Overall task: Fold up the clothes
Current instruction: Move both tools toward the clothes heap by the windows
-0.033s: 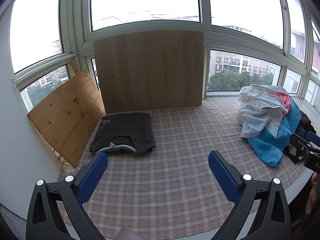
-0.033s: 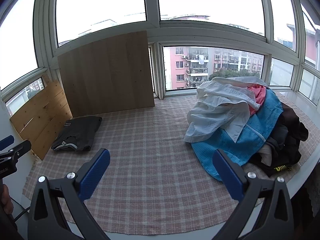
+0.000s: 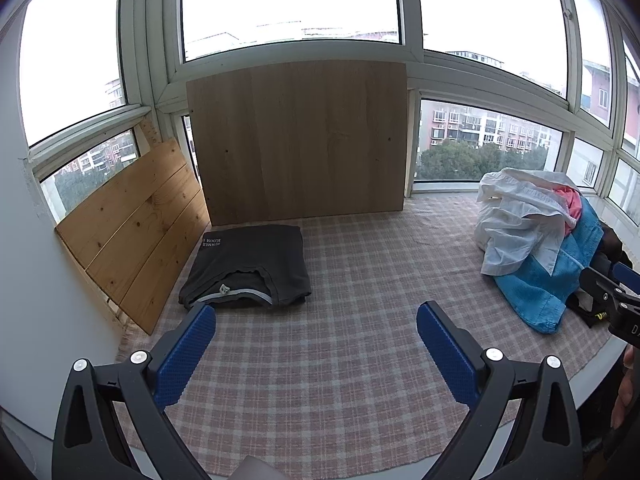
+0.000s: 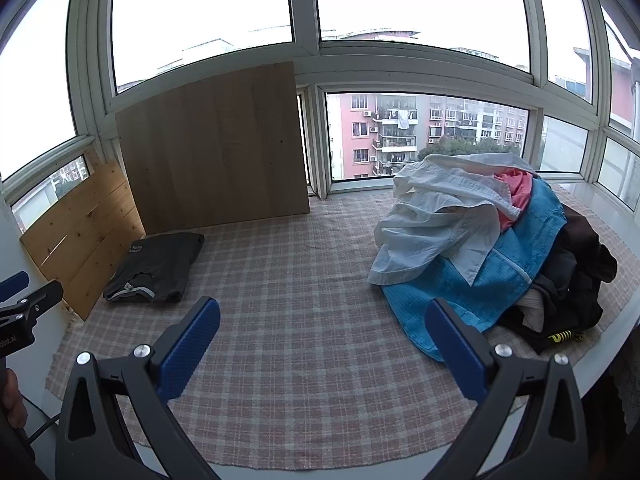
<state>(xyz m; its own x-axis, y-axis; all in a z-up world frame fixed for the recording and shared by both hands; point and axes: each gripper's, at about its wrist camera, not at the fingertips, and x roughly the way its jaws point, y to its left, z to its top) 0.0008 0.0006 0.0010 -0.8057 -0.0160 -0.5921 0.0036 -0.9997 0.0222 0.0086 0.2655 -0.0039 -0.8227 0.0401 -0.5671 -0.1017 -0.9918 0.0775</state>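
A folded dark grey garment (image 3: 248, 268) lies at the back left of the checked cloth (image 3: 360, 280), seen also in the right wrist view (image 4: 156, 266). A pile of unfolded clothes (image 4: 480, 240) sits at the right: a white shirt (image 4: 436, 220) on top, a pink piece, a blue garment (image 4: 460, 292) and dark clothes (image 4: 576, 280) beneath. The pile shows in the left wrist view (image 3: 532, 248). My left gripper (image 3: 316, 320) is open and empty above the cloth's front. My right gripper (image 4: 322, 312) is open and empty, left of the pile.
A large wooden board (image 3: 298, 140) leans on the back window. A plank panel (image 3: 132, 232) leans at the left wall. Windows surround the ledge. The cloth's front edge (image 4: 320, 456) lies near the ledge's rim.
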